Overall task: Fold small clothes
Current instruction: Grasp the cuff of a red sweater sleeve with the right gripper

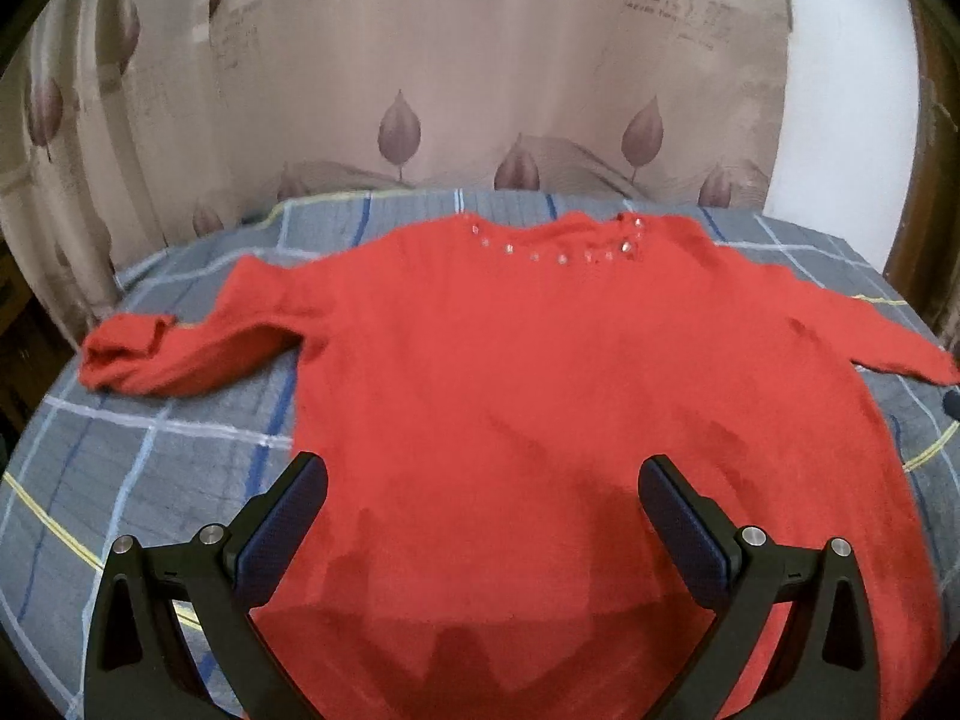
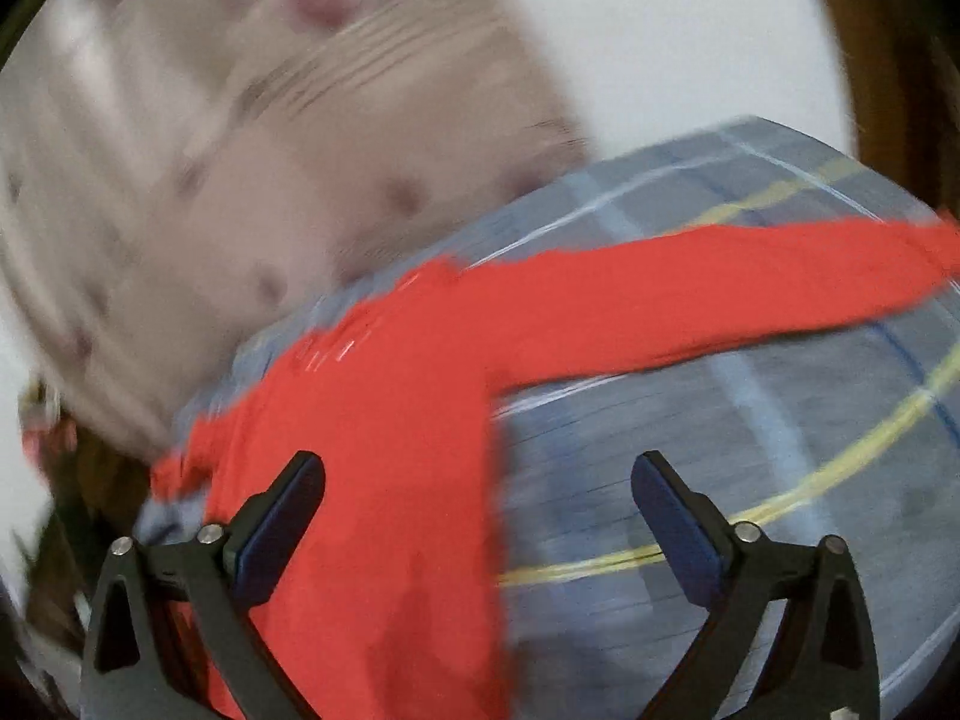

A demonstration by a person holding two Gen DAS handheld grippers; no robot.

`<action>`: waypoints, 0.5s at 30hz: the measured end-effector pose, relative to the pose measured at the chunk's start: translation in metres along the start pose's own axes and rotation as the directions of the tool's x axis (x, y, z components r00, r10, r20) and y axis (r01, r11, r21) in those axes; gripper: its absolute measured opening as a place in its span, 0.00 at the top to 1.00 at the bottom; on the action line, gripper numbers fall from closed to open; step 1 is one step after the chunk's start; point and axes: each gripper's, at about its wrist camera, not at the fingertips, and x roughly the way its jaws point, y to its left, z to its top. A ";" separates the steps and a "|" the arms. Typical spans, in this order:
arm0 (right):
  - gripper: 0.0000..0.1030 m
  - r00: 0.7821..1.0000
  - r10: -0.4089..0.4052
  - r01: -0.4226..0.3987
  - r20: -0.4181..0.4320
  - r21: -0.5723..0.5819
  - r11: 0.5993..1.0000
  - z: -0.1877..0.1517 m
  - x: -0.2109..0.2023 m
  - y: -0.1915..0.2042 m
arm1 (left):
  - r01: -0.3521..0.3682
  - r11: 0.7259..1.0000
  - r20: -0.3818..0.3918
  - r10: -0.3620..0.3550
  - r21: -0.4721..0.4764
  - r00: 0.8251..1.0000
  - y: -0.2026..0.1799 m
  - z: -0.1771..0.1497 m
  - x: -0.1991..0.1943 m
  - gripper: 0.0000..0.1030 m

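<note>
A: Item one?
B: Red sweater (image 1: pixel 510 372), flat on checked cloth (image 1: pixel 168 468), ahead of and beneath left tongs (image 1: pixel 483 495), spread, pinching nothing.
A: Right tongs (image 2: pixel 479 495)?
B: Spread over its side edge; curtain (image 1: pixel 420 60) beyond.

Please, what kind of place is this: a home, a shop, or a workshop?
Most likely a room in a home, perhaps a bedroom. A red sweater lies spread on a grey checked cloth, maybe a bed sheet, and a leaf-patterned curtain hangs behind it.
</note>
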 end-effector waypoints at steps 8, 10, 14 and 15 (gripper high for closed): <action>0.16 0.988 -0.066 -0.002 0.138 0.445 0.895 0.061 -0.046 -0.186 | 0.027 1.000 -0.042 -0.027 -0.013 0.999 -0.001 -0.004 0.008 0.00; 0.16 0.983 -0.069 -0.039 0.168 0.566 0.823 0.069 -0.054 -0.230 | 0.028 1.000 -0.050 -0.028 -0.004 0.998 -0.004 -0.004 0.009 0.00; 0.22 0.971 -0.077 -0.092 0.226 0.652 0.753 0.078 -0.062 -0.272 | 0.022 1.000 -0.073 -0.021 0.004 0.997 -0.006 -0.005 0.013 0.00; 0.23 0.972 -0.084 -0.084 0.221 0.656 0.750 0.082 -0.062 -0.276 | 0.021 1.000 -0.080 -0.021 0.004 0.997 -0.006 -0.005 0.014 0.00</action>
